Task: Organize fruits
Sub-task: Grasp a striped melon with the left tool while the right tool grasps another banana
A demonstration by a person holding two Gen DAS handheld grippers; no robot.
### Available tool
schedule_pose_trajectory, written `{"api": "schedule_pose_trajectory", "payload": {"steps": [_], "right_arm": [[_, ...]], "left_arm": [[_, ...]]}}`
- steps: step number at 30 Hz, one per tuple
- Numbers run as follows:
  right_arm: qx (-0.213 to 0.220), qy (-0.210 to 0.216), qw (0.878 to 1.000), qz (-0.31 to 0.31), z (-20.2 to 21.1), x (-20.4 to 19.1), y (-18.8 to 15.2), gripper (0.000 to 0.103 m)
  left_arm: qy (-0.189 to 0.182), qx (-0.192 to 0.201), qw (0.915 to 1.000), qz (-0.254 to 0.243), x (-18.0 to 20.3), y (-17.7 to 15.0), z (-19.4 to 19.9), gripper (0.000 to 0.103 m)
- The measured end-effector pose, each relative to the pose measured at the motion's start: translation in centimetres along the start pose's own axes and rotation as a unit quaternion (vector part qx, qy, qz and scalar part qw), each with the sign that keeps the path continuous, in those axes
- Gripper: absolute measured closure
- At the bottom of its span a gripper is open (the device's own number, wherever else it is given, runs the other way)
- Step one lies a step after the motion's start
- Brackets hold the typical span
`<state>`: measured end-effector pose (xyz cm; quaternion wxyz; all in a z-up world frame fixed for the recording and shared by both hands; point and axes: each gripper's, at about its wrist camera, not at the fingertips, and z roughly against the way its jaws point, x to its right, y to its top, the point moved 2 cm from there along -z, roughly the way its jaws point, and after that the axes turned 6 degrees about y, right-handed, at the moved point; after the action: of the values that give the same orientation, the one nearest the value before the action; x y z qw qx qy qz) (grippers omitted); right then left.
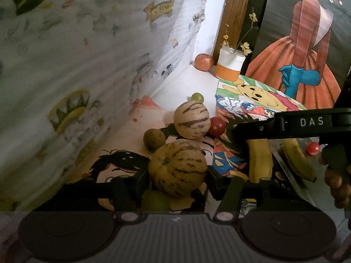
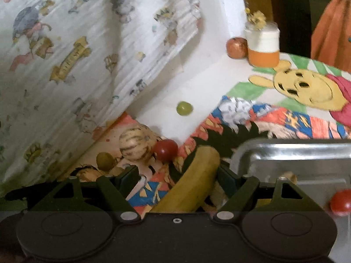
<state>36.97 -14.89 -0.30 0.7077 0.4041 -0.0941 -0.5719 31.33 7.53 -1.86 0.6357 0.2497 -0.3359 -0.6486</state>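
Plainly, both tools are loaded. The left tool point(image 1: 177, 175) is clenched on a striped melon point(image 1: 178, 168), its pads pressing the fruit's two flanks at the widest part; a green fruit point(image 1: 154, 200) sits just beneath, close to the tool's body. The melon looks firm, smooth-skinned and fairly heavy for its size, so a grip across the middle seems right: a hold nearer one end would likely let it squirt out. Ahead of this tool lie a second striped melon point(image 1: 191, 119), a kiwi point(image 1: 154, 139) and a red tomato point(image 1: 216, 126), clustered on the counter point(image 1: 186, 83).

The right tool point(image 2: 177, 175) is grasping a banana point(image 2: 193, 179) about mid-length, the right-hand pad against it; whether the left pad touches I cannot tell. A banana is light but soft and bruises easily, so gentle pressure would suit. Just to this tool's right stands a metal tray point(image 2: 285, 151) with a small tomato point(image 2: 341, 201) inside. Both tools point forward and slightly downward, low over the counter.
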Motion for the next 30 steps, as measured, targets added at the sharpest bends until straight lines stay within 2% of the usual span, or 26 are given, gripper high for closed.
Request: {"api": "schedule_pose_trajectory", "payload": {"steps": [5,13,24,30], "right_arm": [[-0.014,-0.012,1.000,0.003,0.6,-0.2,-1.0,0.023],[-0.008,-0.027,1.000,0.001,-0.4,-0.4,-0.4,0.023],[0.004,0.004,1.000,-0.014,-0.9,0.4,-0.4,0.025],[-0.013,-0.023,0.999,0.018,-1.7,-0.1,-0.9,0.030]], "left_arm": [[-0.003,0.000,1.0000,0.003,-0.1,0.0,0.0,0.043],[-0.001,0.004,0.9998,0.017,-0.3,0.1,0.0,0.043],[0.005,0.010,0.9995,0.030,-0.8,-0.2,0.5,0.043],[0.007,0.010,0.9995,0.028,-0.7,-0.1,0.5,0.043]]}}
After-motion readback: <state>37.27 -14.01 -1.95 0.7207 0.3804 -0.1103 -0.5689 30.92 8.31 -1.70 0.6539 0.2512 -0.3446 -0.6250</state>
